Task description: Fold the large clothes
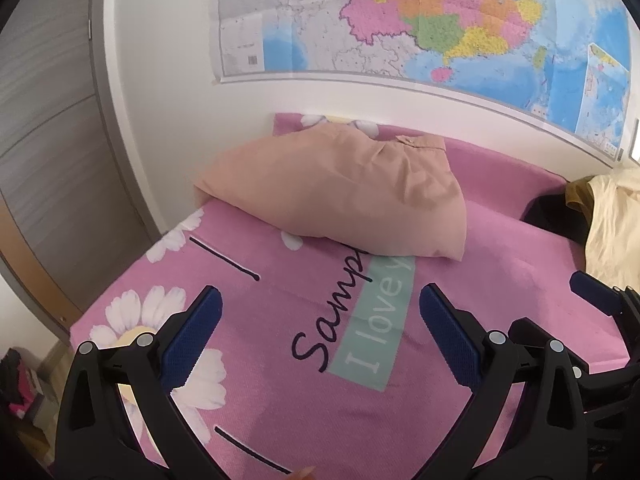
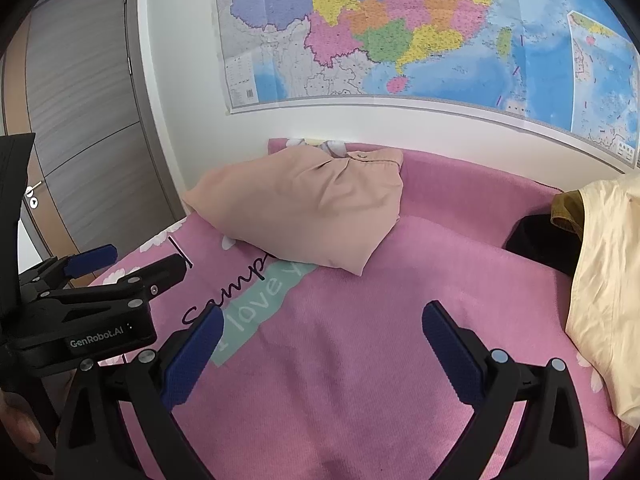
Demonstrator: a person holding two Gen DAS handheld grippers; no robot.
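Observation:
A folded peach garment [image 1: 340, 192] with a buttoned waistband lies at the far side of the pink flowered blanket [image 1: 280, 360], against the wall; it also shows in the right wrist view [image 2: 304, 208]. My left gripper [image 1: 320, 312] is open and empty, hovering above the blanket short of the garment. My right gripper [image 2: 322, 332] is open and empty, over the blanket's middle. The left gripper [image 2: 120, 260] shows at the left of the right wrist view. A pale yellow garment [image 2: 608, 288] lies unfolded at the right, over a dark one [image 2: 536, 240].
A white wall with a large coloured map [image 1: 400, 20] stands behind the bed. A grey wooden door [image 2: 88, 120] is at the left. The blanket's left edge [image 1: 120, 280] drops off to the floor, where some clutter [image 1: 20, 388] lies.

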